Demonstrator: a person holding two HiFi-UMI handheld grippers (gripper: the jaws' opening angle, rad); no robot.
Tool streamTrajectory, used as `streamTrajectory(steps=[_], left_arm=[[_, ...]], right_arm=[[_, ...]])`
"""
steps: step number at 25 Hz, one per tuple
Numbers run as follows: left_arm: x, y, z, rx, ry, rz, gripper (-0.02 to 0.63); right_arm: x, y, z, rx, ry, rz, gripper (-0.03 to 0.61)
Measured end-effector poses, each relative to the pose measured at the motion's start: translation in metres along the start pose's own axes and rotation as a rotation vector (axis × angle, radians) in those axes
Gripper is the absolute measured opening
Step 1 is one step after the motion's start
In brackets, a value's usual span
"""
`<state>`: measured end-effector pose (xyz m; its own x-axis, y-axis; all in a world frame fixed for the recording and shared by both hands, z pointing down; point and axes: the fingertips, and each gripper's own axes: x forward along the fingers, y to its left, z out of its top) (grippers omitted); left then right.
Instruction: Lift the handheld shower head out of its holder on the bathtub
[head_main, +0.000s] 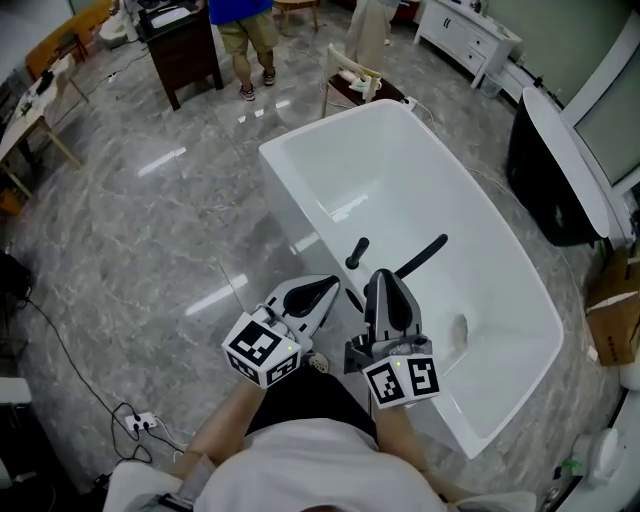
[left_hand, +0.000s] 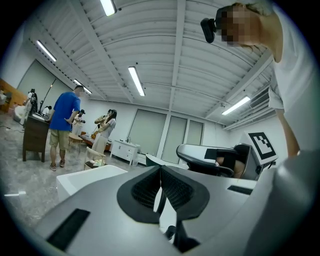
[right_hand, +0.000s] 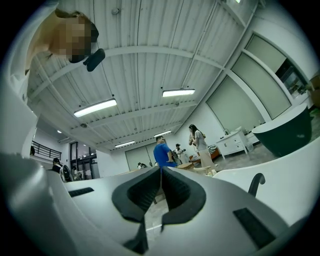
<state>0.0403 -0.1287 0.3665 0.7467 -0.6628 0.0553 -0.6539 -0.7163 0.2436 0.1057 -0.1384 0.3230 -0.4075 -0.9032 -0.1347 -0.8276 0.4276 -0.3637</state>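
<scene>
A: Okay, fast one: what are the grippers doing?
B: Both are sitting clenched and empty. The left gripper (left_hand: 160, 171), with a smooth white shell, is pressing its black ribbed pads (left_hand: 143, 192) together at the tips. The right gripper (right_hand: 160, 172), with a grey shell, is doing the same with the same ribbed black pads. Each is carrying a cube with black-and-white square markers, and both are pointing toward the tub.
A: Where is the shower head sitting?
B: The shower head (head_main: 422, 256) is showing as a slim, straight black stick, matte-looking, slanting over the tub's hollow by the near rim. It is lying just beyond the right gripper, not between any jaws. Its lower end is hiding behind that gripper, so I am not seeing the holder. A short black spout (head_main: 357, 252) with a rounded top is standing just to its left.
A: Tub and floor?
B: The tub (head_main: 335, 124) is looking glossy white and angular, with flat sloping walls and softly rounded corners. The floor (head_main: 150, 200) is showing polished grey marbled tile, throwing back bright streaks of light. A second tub (head_main: 540, 180), dark outside with a white rim, is standing well apart at the right.
</scene>
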Motion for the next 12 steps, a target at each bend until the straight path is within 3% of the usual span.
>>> streamTrajectory(steps=[10, 12], left_arm=[[0.030, 0.019, 0.021, 0.000, -0.014, -0.063, 0.012], [0.035, 0.025, 0.021, -0.009, -0.011, -0.069, 0.012]], right_arm=[[0.025, -0.008, 0.018, -0.063, -0.032, -0.081, 0.027], [0.031, -0.012, 0.021, -0.070, -0.040, -0.108, 0.123]])
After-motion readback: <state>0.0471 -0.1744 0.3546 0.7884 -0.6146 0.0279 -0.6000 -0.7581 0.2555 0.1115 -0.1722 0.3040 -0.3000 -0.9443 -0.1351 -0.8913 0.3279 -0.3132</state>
